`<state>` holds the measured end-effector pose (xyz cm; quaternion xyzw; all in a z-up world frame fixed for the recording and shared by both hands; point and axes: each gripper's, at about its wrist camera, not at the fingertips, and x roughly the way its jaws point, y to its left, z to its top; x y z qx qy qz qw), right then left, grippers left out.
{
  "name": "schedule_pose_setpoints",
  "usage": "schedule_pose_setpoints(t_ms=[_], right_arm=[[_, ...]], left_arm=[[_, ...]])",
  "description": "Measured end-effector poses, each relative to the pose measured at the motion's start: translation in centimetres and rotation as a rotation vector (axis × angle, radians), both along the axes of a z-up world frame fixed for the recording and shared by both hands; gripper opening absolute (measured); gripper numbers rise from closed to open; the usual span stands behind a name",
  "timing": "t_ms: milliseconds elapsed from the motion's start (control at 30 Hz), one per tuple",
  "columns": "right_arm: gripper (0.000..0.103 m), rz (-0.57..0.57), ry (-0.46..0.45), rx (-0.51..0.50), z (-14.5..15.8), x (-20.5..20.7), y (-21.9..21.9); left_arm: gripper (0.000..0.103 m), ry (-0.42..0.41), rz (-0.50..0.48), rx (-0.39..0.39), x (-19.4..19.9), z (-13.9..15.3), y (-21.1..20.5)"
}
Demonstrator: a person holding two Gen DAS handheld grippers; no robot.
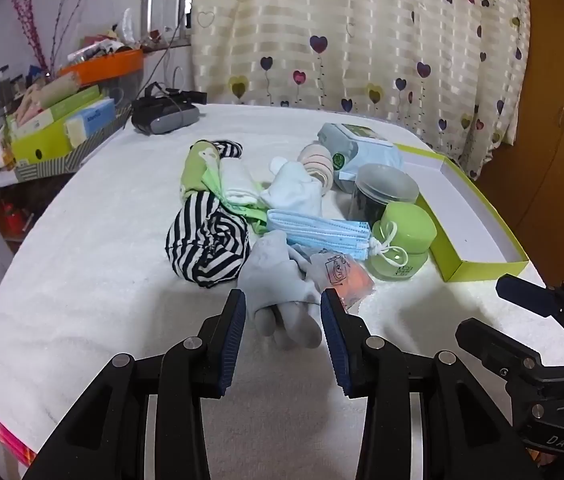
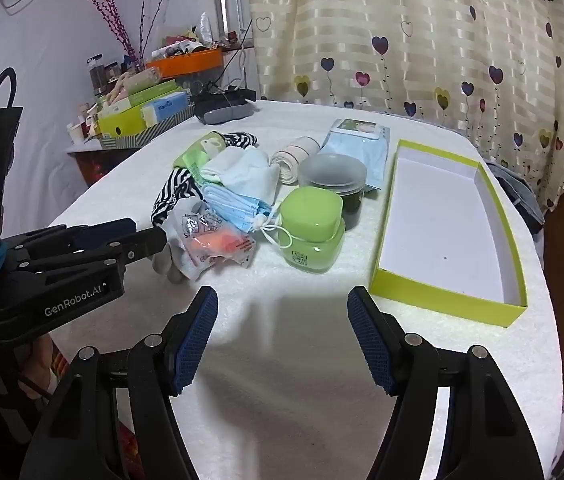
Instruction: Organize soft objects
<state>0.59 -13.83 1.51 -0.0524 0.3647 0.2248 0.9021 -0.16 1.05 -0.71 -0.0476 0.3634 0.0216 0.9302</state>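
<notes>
A pile of soft things lies on the white-covered table [image 1: 94,248]: a striped cloth [image 1: 206,244], a green cloth [image 1: 198,164], white socks [image 1: 294,188], a rolled beige sock [image 1: 318,160] and blue face masks [image 1: 318,232]. Nearest me is a grey glove [image 1: 278,276], flat on the table. My left gripper [image 1: 282,300] straddles it with the pads at its sides and no visible squeeze. An orange item in a clear packet [image 1: 346,276] rests beside the glove. My right gripper [image 2: 282,300] stands wide open over bare table with nothing between its fingers. An empty yellow-green box [image 2: 442,300] sits to its right.
A green jar [image 2: 314,228], a clear jar with dark contents [image 2: 334,176] and a wipes pack [image 2: 358,140] stand between pile and box. A black headset [image 1: 162,116] lies at the far left corner. A cluttered shelf [image 1: 54,128] stands left; a heart-print curtain [image 1: 362,40] hangs behind.
</notes>
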Motion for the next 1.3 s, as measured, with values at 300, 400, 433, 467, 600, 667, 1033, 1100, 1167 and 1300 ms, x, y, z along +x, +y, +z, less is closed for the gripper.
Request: schedule_pose_setpoints(t_ms=[300,400,433,467,600,667,1033,1100,1167,1300], right_arm=[[0.068,-0.002,-0.004,0.002,-0.12,-0.03,-0.02],[0.068,-0.003,-0.005,0.004,-0.14,-0.1,-0.05],[0.068,-0.003,-0.006,0.003,-0.14,-0.12,-0.08],[0.068,-0.004,-0.006,0.003,-0.15,-0.16,-0.12],[0.068,-0.009,-0.005,0.004,-0.08,-0.24,-0.2],[0.068,-0.011,-0.006,0.002,0.02,-0.31,-0.25],[0.068,-0.022,-0.012,-0.001,0.32,-0.53,-0.33],[0.068,-0.023,-0.013,-0.002,0.34,-0.59,-0.29],[0.068,-0.023,-0.012,-0.001,0.35,-0.63,-0.29],[0.068,-0.025,-0.009,-0.004,0.34,-0.68,-0.25]], left_arm=[[0.038,-0.006,0.007,0.002,-0.29,-0.08,0.03],[0.038,-0.009,0.016,0.005,-0.57,-0.1,0.08],[0.038,-0.008,0.017,0.006,-0.56,-0.12,0.07],[0.038,-0.007,0.014,0.003,-0.62,-0.17,0.06],[0.038,-0.009,0.011,-0.006,-0.77,-0.19,0.17],[0.038,-0.008,0.008,-0.01,-0.79,-0.19,0.17],[0.038,-0.004,-0.002,-0.022,-0.64,0.38,-0.14],[0.038,-0.003,-0.004,-0.024,-0.64,0.43,-0.17],[0.038,-0.004,-0.008,-0.027,-0.69,0.48,-0.19],[0.038,-0.01,-0.014,-0.023,-0.79,0.6,-0.37]])
